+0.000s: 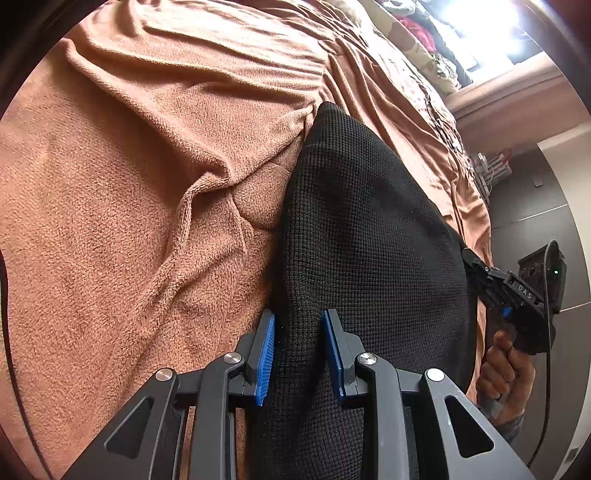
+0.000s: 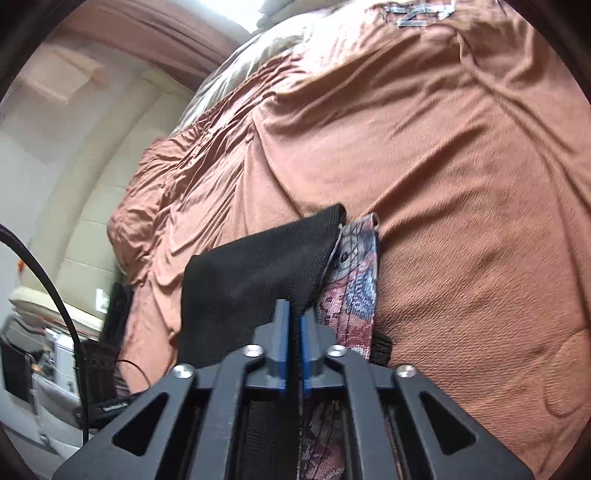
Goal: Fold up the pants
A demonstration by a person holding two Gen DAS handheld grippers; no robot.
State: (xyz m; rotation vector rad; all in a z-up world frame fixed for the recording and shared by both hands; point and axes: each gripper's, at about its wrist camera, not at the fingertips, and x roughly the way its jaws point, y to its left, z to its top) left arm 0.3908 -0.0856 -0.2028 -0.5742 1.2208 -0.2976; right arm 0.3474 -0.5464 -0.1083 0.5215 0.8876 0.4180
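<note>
The black waffle-knit pants [image 1: 369, 229] lie stretched over a rust-brown blanket [image 1: 129, 221] on a bed. My left gripper [image 1: 298, 317] is shut on a thick bunched fold at the near end, blue pads pressing both sides. My right gripper [image 2: 295, 310] is shut on a thin edge of the pants [image 2: 251, 266], the cloth lifted off the blanket [image 2: 461, 221]. In the left wrist view the right gripper [image 1: 471, 258] bites the pants' right edge, held by a hand [image 1: 506, 373]. A patterned strip of cloth [image 2: 354, 280] hangs beside the black fabric.
The blanket is creased into ridges [image 1: 207, 192] left of the pants. The bed's edge [image 1: 476, 206] drops to a dark floor [image 1: 535, 206] on the right. Piled clothes [image 1: 417, 33] lie by the bright window. A black cable [image 2: 55, 295] and bedside clutter [image 2: 55, 350] sit at lower left.
</note>
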